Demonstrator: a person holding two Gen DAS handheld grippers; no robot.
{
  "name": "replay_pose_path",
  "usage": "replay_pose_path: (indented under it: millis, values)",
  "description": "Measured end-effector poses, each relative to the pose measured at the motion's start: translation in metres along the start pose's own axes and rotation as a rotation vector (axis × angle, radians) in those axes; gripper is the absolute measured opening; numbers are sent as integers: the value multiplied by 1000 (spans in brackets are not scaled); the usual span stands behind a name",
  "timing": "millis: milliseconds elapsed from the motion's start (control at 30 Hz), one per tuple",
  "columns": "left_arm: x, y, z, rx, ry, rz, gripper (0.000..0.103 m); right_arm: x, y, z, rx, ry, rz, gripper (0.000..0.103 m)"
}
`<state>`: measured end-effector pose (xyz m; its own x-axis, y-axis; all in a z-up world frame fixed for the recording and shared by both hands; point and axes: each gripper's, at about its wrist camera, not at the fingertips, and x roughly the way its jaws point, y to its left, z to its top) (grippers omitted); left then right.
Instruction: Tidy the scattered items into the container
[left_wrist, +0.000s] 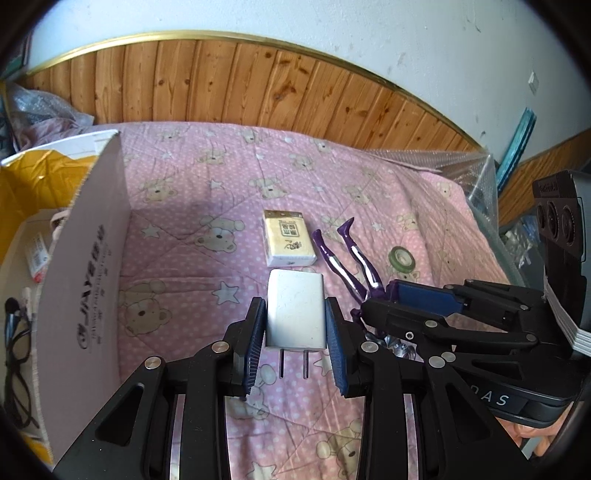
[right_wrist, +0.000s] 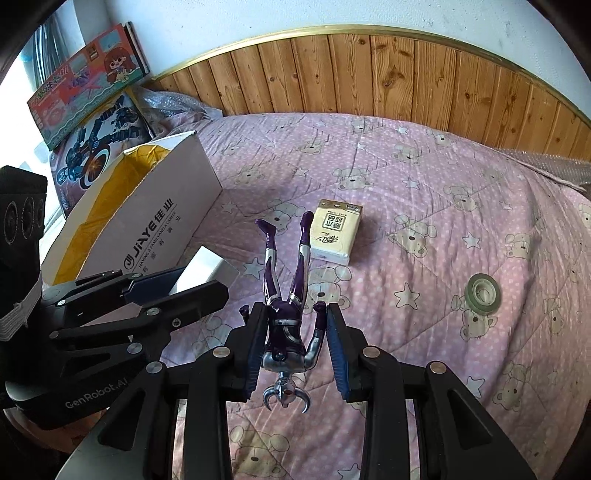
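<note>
We use the cardboard box (right_wrist: 155, 221) as landmark; it sits open-topped on the bed (right_wrist: 443, 229), on our left.

Nearest it, our left gripper (left_wrist: 295, 328) has its fingers (left_wrist: 255, 343) closed narrow on the flat sides of the white charger (left_wrist: 295, 310), prongs pointing back at the camera, body pointing away. The charger is just right of the box's printed wall, so the left hand is the nearer one; we judge a short sideways carry over that wall drops it in. Glasses (left_wrist: 16, 354) already lie inside the box.

Next out from the box, our right gripper (right_wrist: 295, 332) straddles the purple figure (right_wrist: 286, 295) at its torso. Its long axis runs along the fingers, head toward the camera, legs away. The left finger looks in contact, the right one is near the arm; we cannot tell if the grip is firm.

Beyond the figure's feet, further from the box, lies the tissue pack (right_wrist: 334, 232). Furthest right of the box is the tape roll (right_wrist: 482, 293), well apart from both grippers.
</note>
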<state>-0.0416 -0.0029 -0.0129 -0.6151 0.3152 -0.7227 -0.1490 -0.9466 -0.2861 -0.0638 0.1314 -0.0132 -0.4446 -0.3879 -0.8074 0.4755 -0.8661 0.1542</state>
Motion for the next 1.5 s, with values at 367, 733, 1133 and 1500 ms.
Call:
replay_pose_path:
  millis: [367,733,1133,1500]
  values:
    - [-47,12,-3,-23,-57,15,33,-23,35,3,-54,-51,28,34]
    - [-83,30,-2,-54,-111,21,33,-41,69,7,-96,-93,62,34]
    - [-124,62,0,-127,-180,29,33,-54,109,9,-132,-137,80,34]
    - [-165,109,-7,-269,-248,22,33,-72,148,16,-181,-176,100,34]
